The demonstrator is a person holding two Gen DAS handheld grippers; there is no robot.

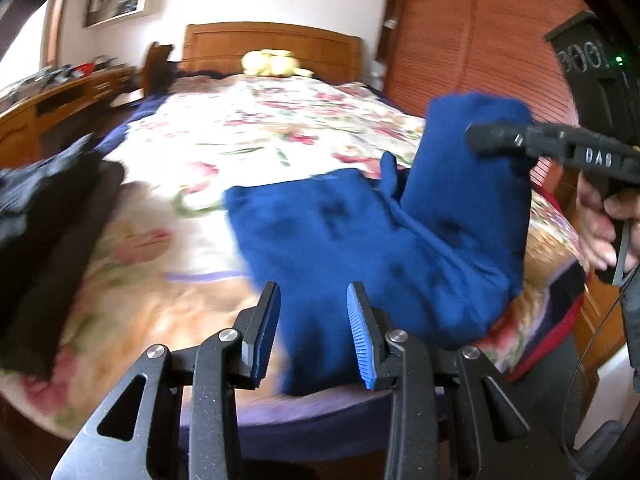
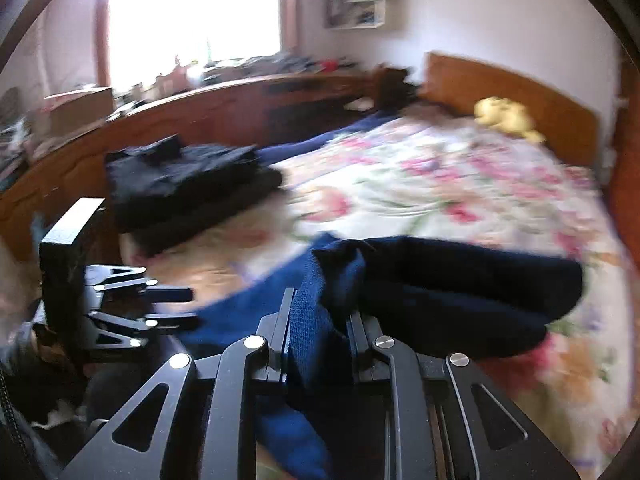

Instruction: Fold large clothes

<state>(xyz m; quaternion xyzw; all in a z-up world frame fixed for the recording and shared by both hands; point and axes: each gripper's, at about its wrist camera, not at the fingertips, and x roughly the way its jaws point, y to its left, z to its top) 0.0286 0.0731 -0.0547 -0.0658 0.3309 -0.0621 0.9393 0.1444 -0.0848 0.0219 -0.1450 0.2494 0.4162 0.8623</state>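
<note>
Blue garment (image 1: 360,232) spread on the flowered bedspread (image 1: 248,136), one end lifted, right gripper (image 2: 320,320) clamped on a bunched fold of it, left gripper (image 1: 314,320) partly open with the cloth's near edge between its fingers, not pinched, dark folded clothes (image 2: 188,184) stacked near the bed's left edge.

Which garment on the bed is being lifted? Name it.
The blue garment, pinched by the right gripper and raised at one end; the black clothes lie stacked, untouched, by the bed's edge.
</note>
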